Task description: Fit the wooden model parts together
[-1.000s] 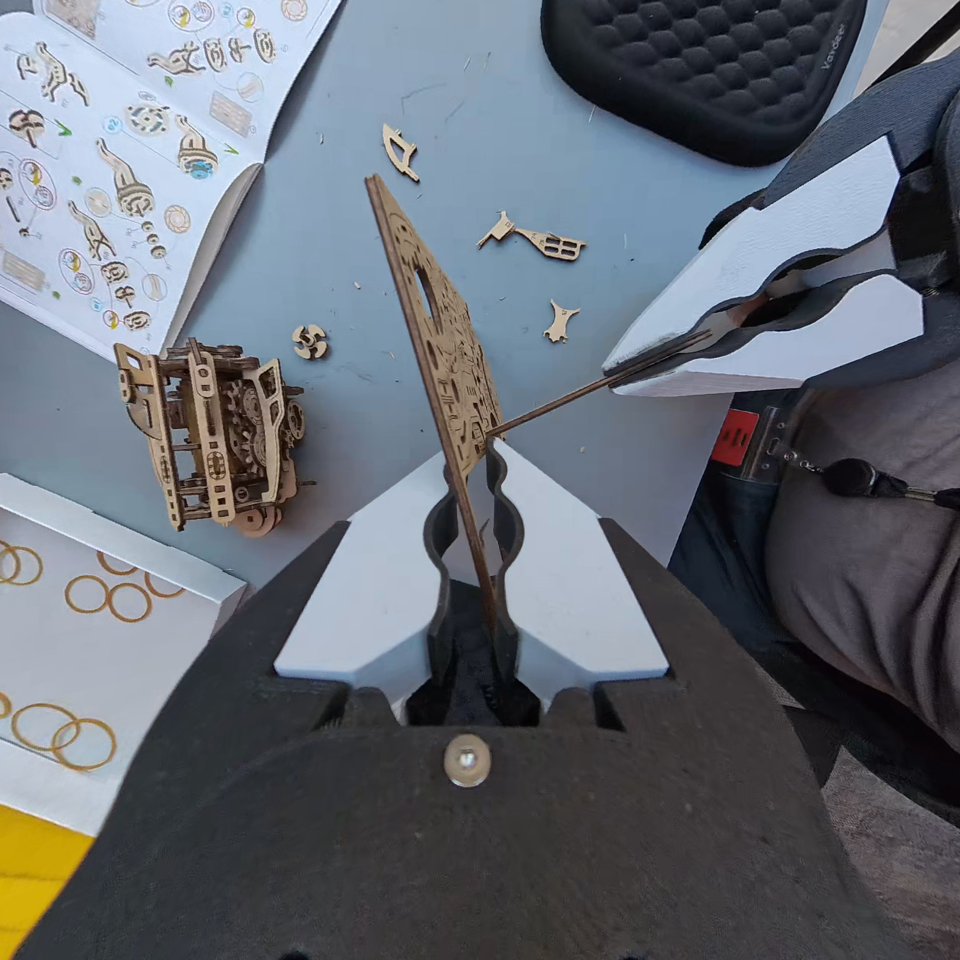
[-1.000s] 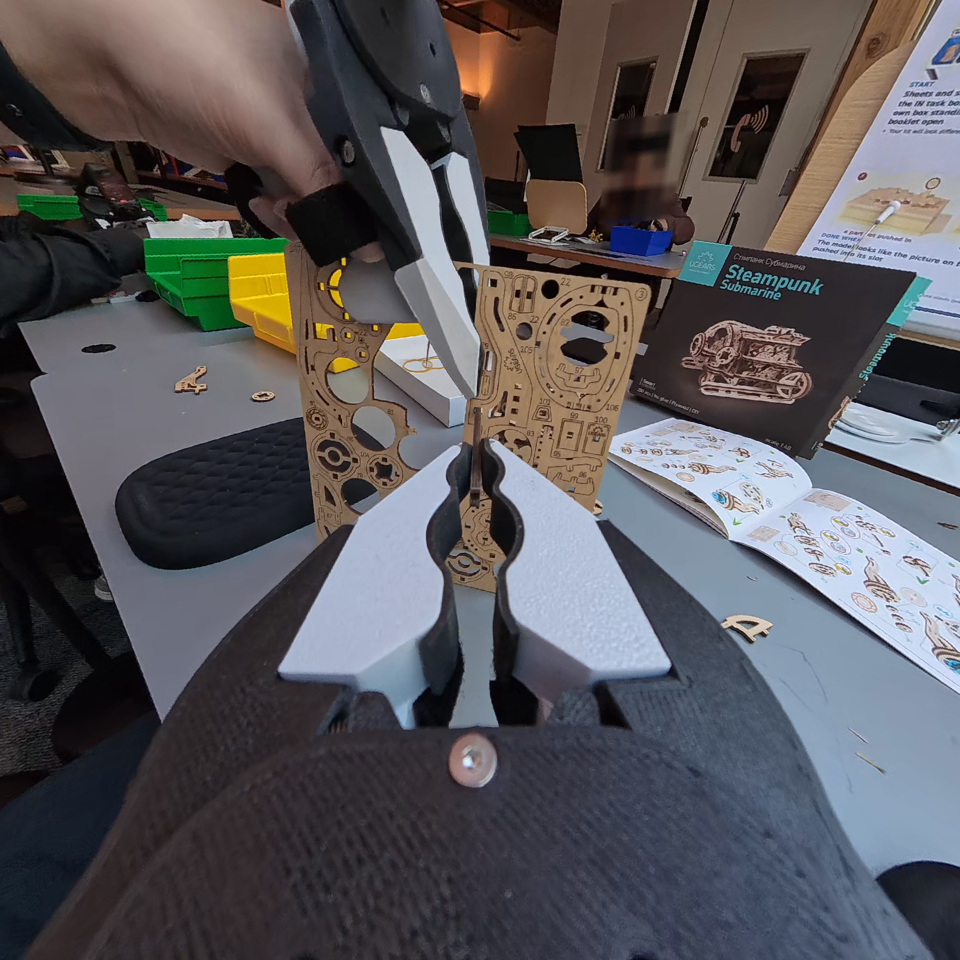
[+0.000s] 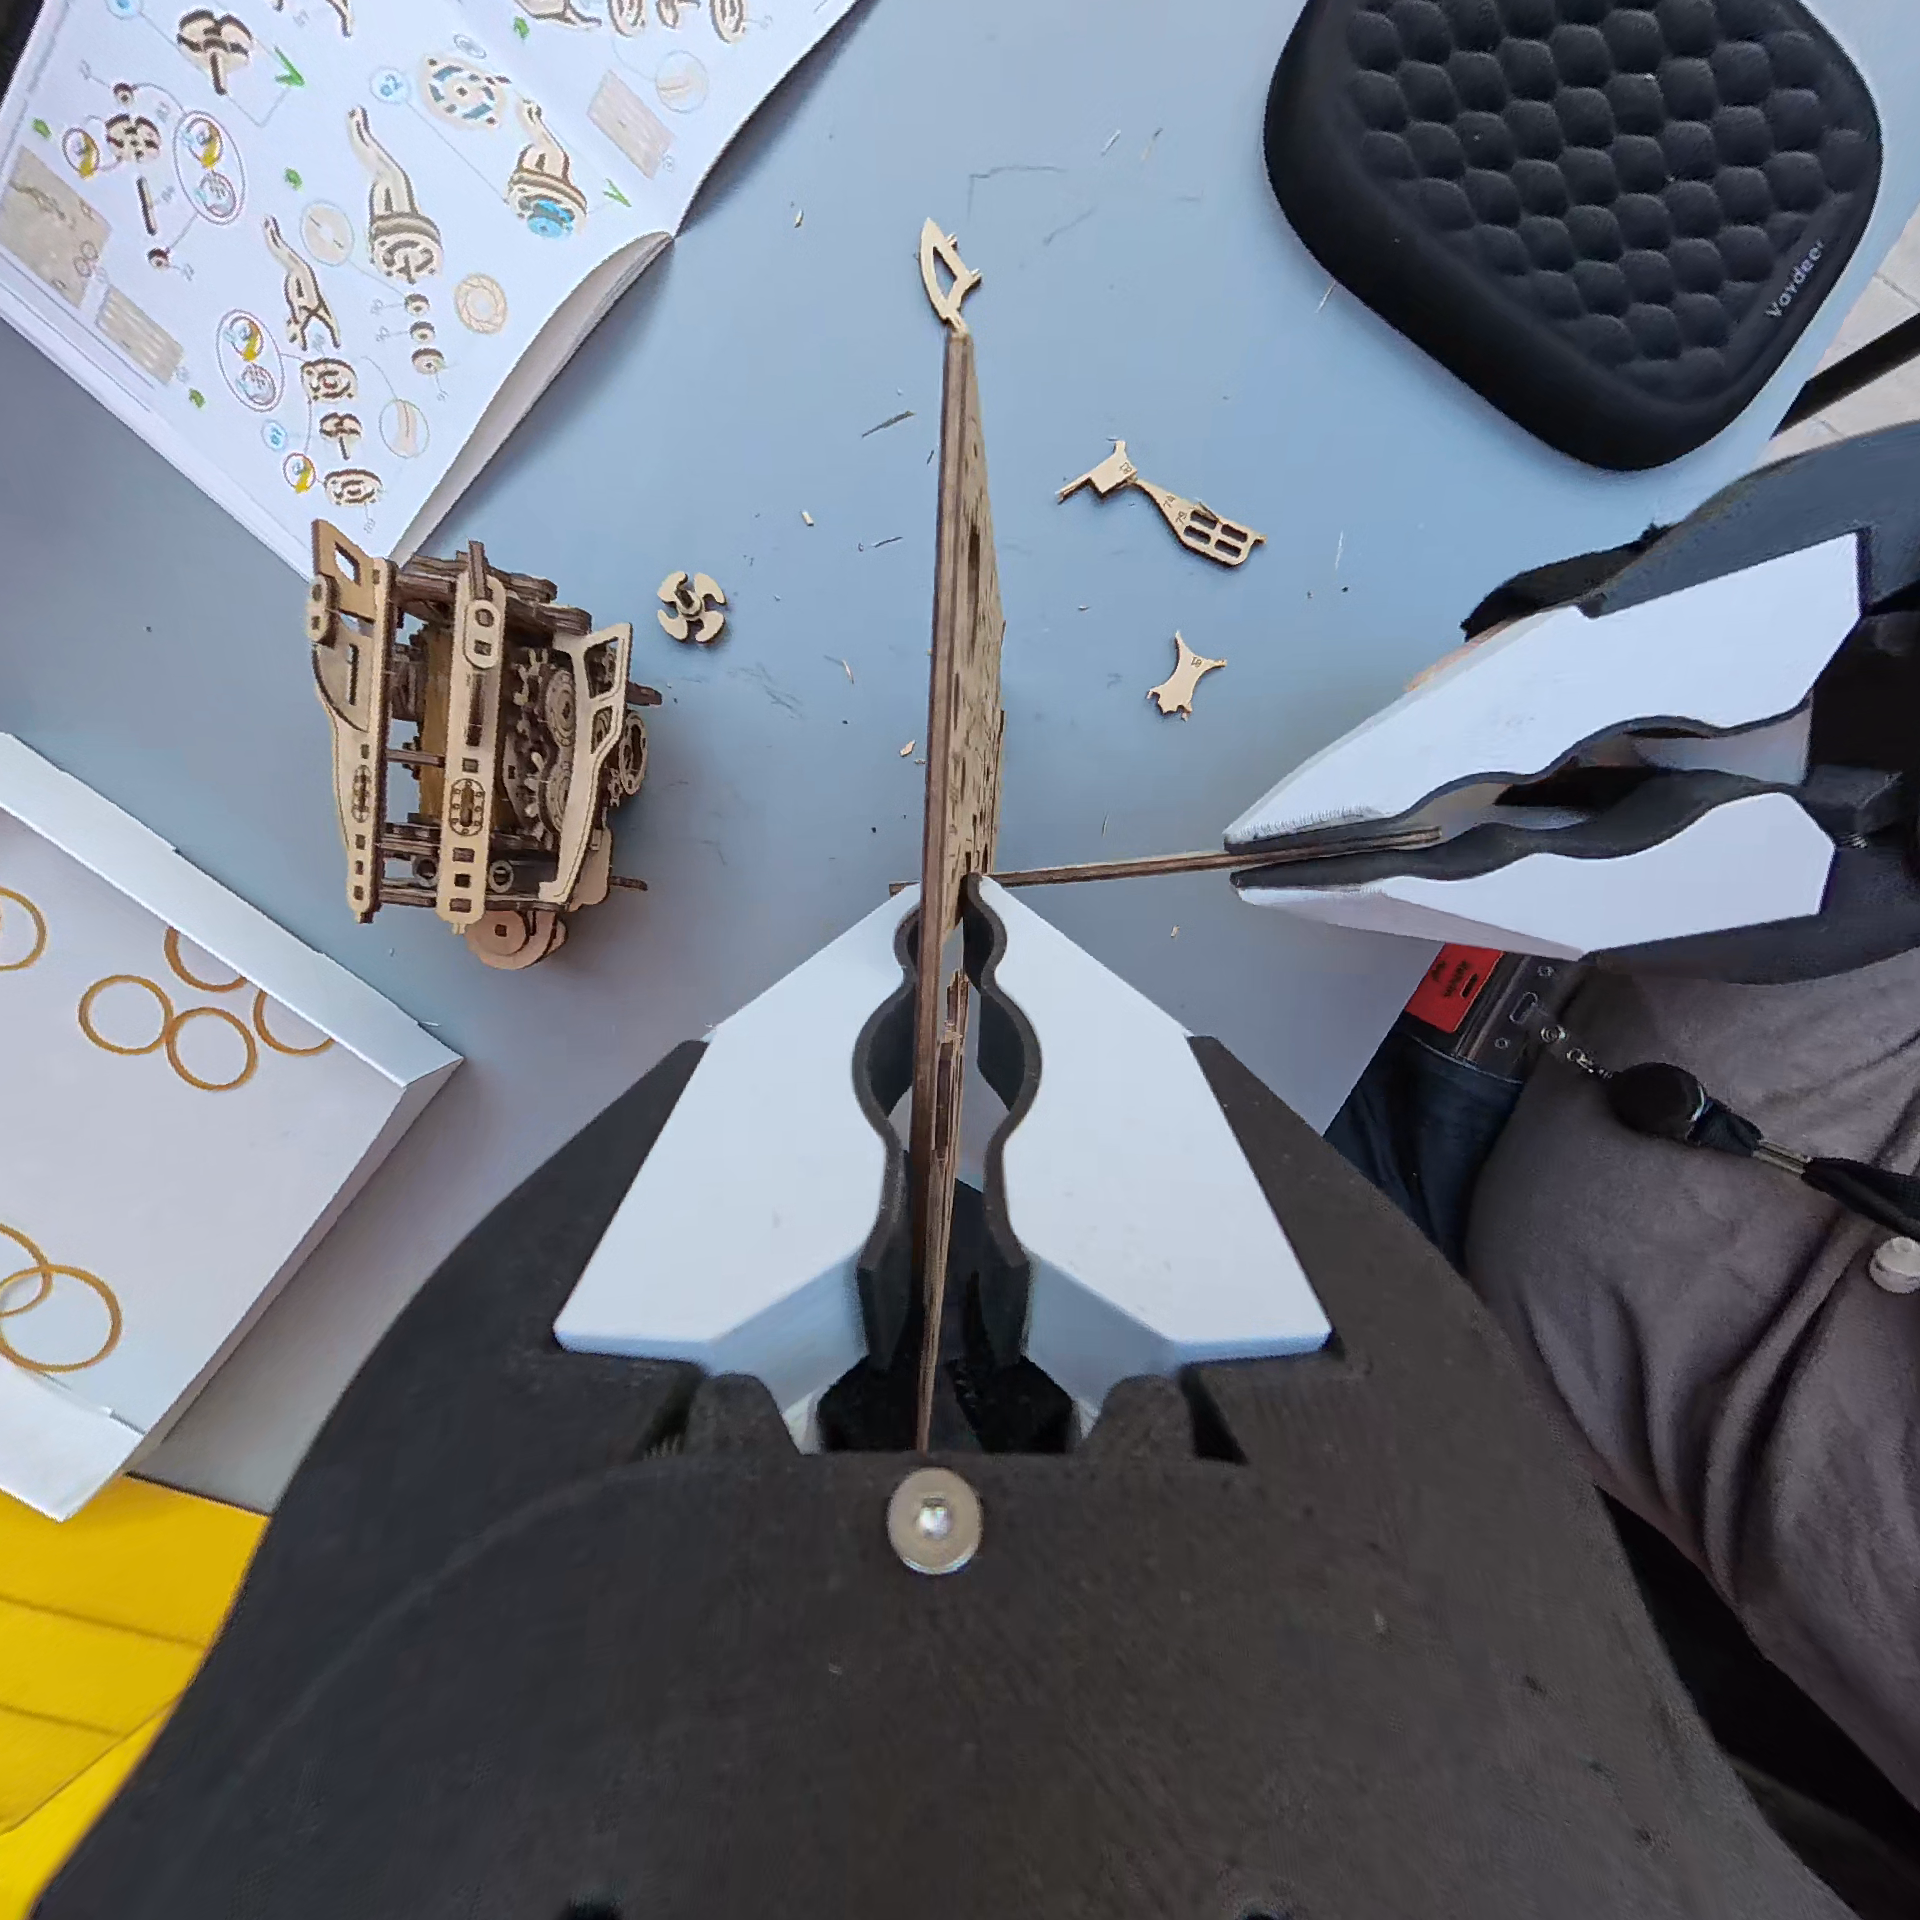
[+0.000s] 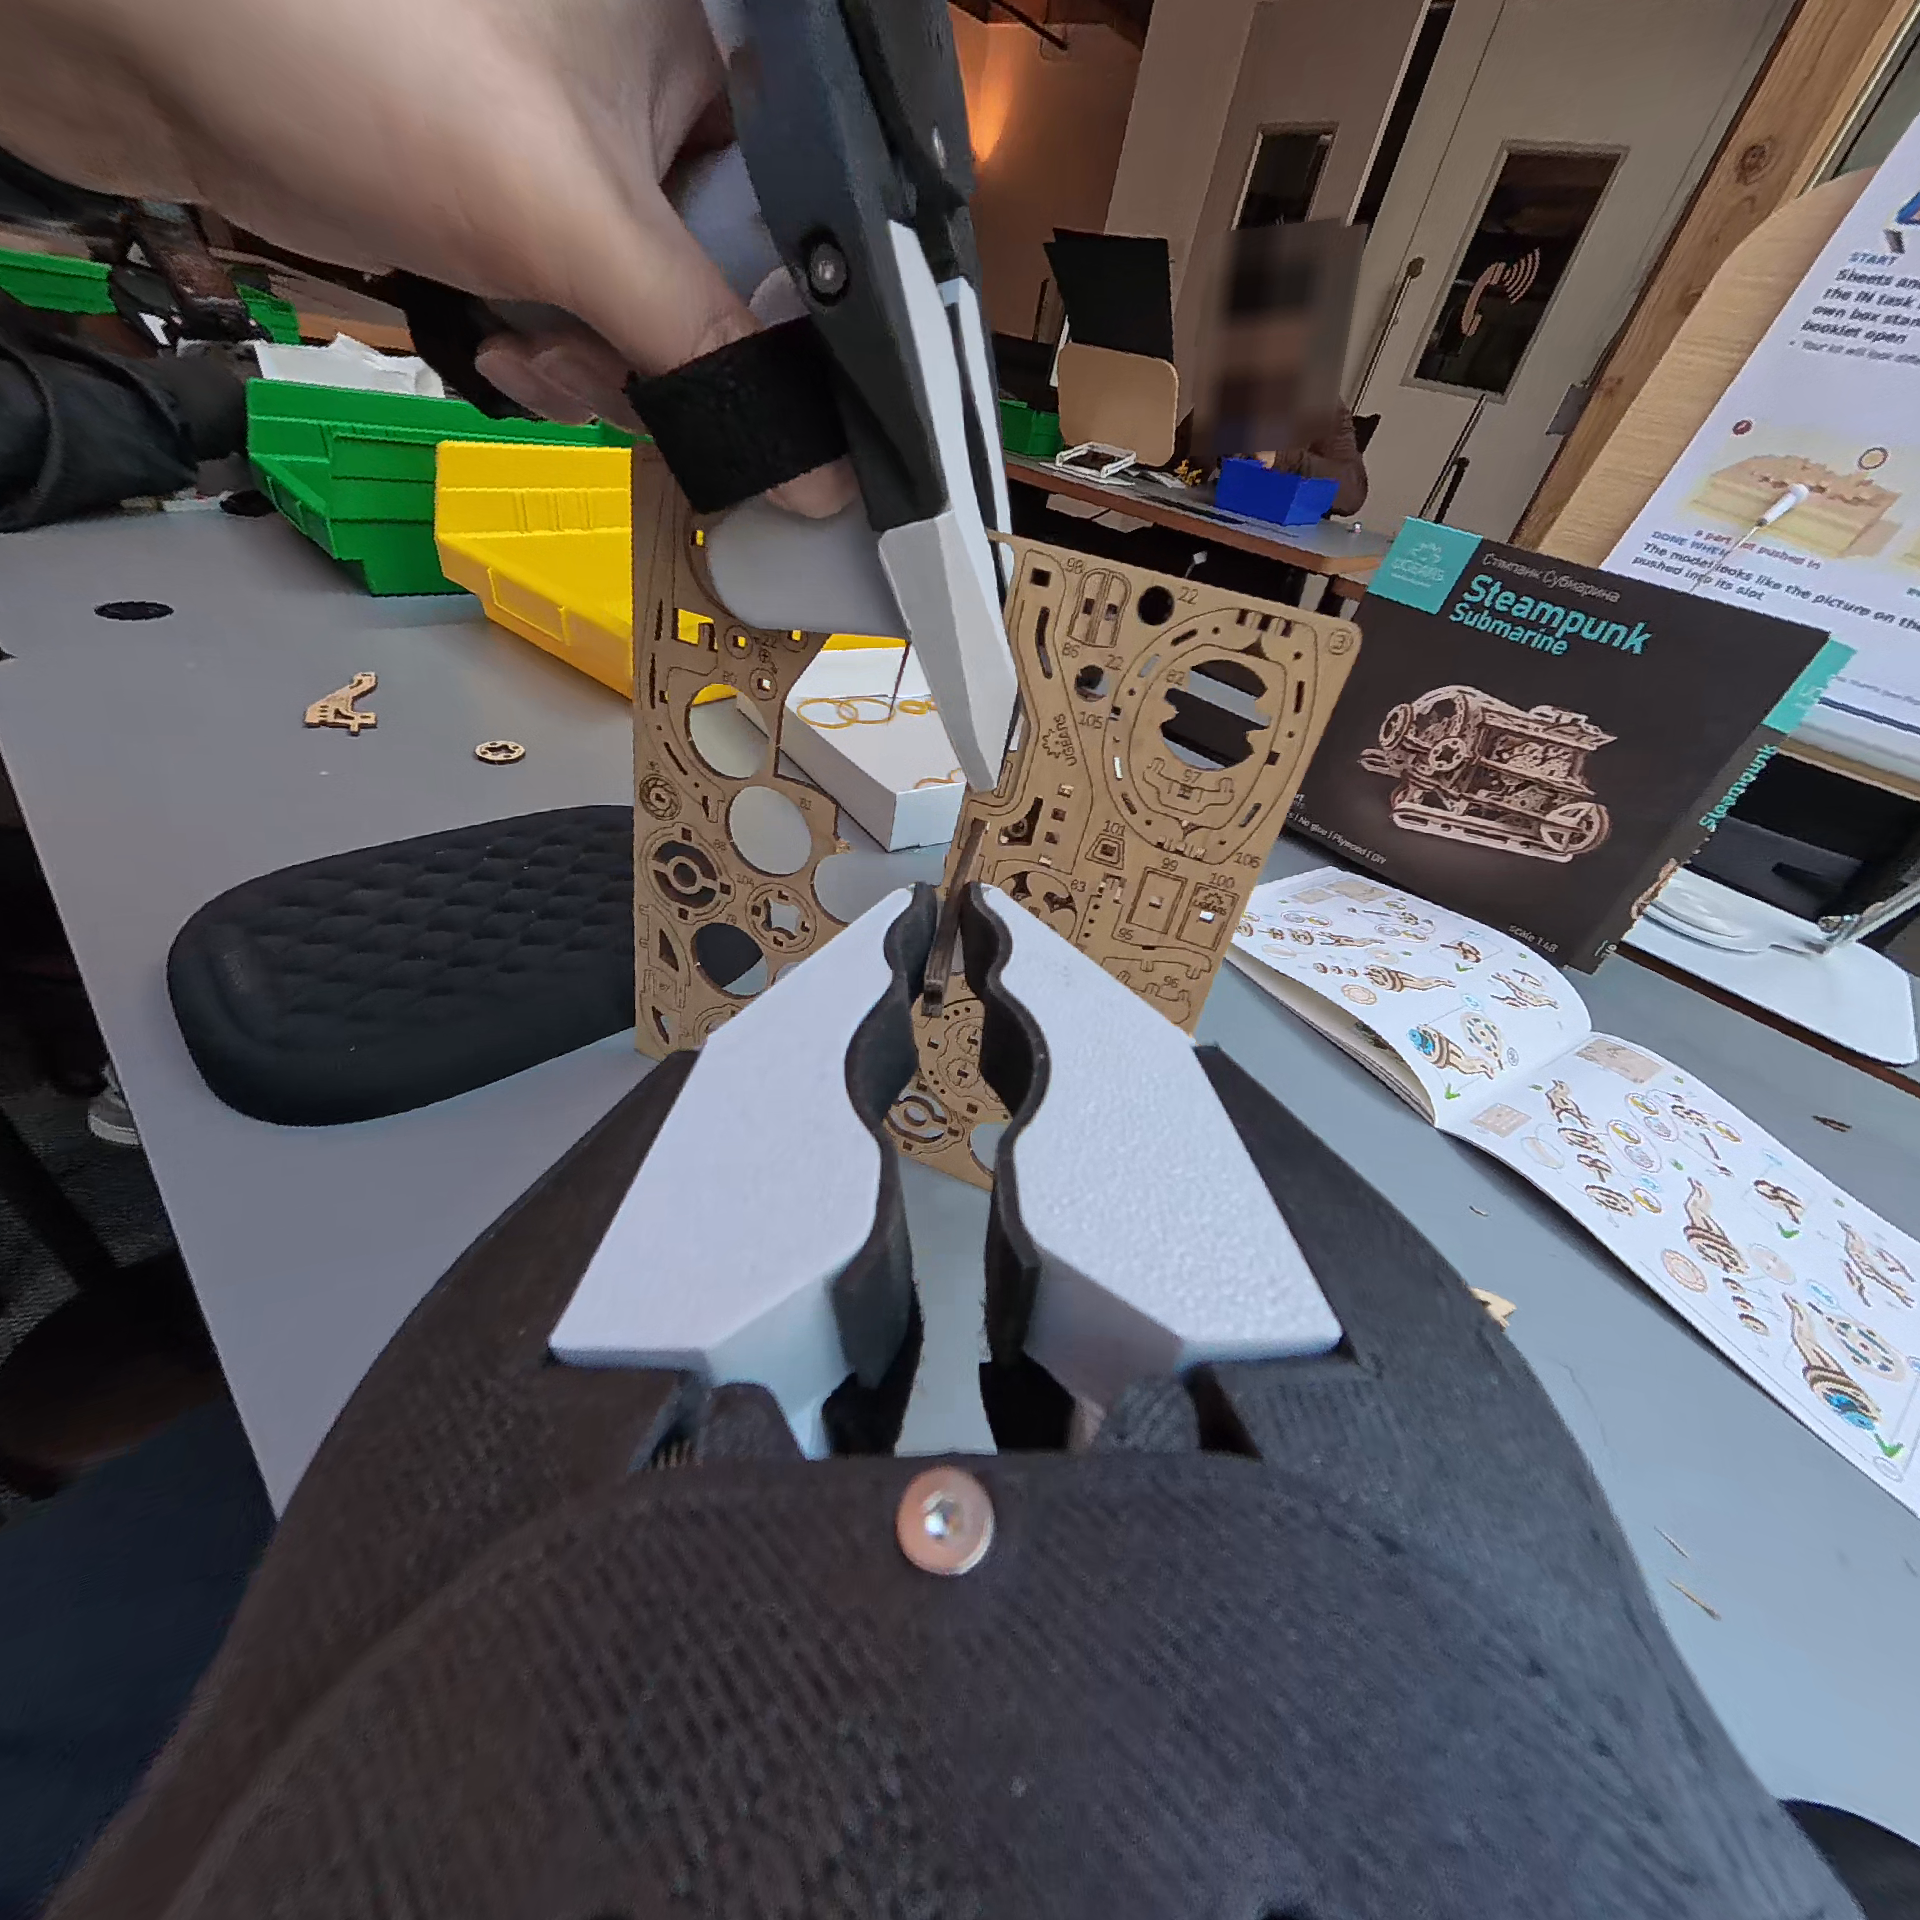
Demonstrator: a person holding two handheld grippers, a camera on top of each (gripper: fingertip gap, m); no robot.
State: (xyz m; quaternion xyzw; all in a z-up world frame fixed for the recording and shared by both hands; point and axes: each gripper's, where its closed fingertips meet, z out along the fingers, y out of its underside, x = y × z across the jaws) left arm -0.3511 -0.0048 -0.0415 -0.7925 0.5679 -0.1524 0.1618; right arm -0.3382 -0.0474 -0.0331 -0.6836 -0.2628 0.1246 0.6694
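My left gripper [image 3: 943, 899] is shut on a laser-cut wooden parts sheet [image 3: 966, 623], which stands edge-on over the grey table. In the right wrist view the sheet [image 4: 1143, 810] faces me, with the left gripper [image 4: 987, 769] clamped on it from above in a person's hand. My right gripper [image 4: 940, 899] is shut on a thin dark wooden strip [image 4: 961, 852]. From the left wrist view the right gripper [image 3: 1242, 857] comes in from the right, and its strip [image 3: 1122, 868] lies level with its tip touching the sheet by my left fingertips.
A half-built wooden model [image 3: 468, 727] and small loose parts [image 3: 1174, 509] lie on the table. An open instruction booklet [image 3: 312, 208], a black cushioned pad [image 3: 1569, 197], a white box with rubber bands [image 3: 156, 1091], yellow bin [image 4: 530, 551] and model box [image 4: 1538, 727] surround them. There is about 5 cm between the tips of the two grippers.
The sheet has turned from leaning left to straight edge-on in the left wrist view. The right gripper has dropped lower, and its strip now lies level against the sheet.
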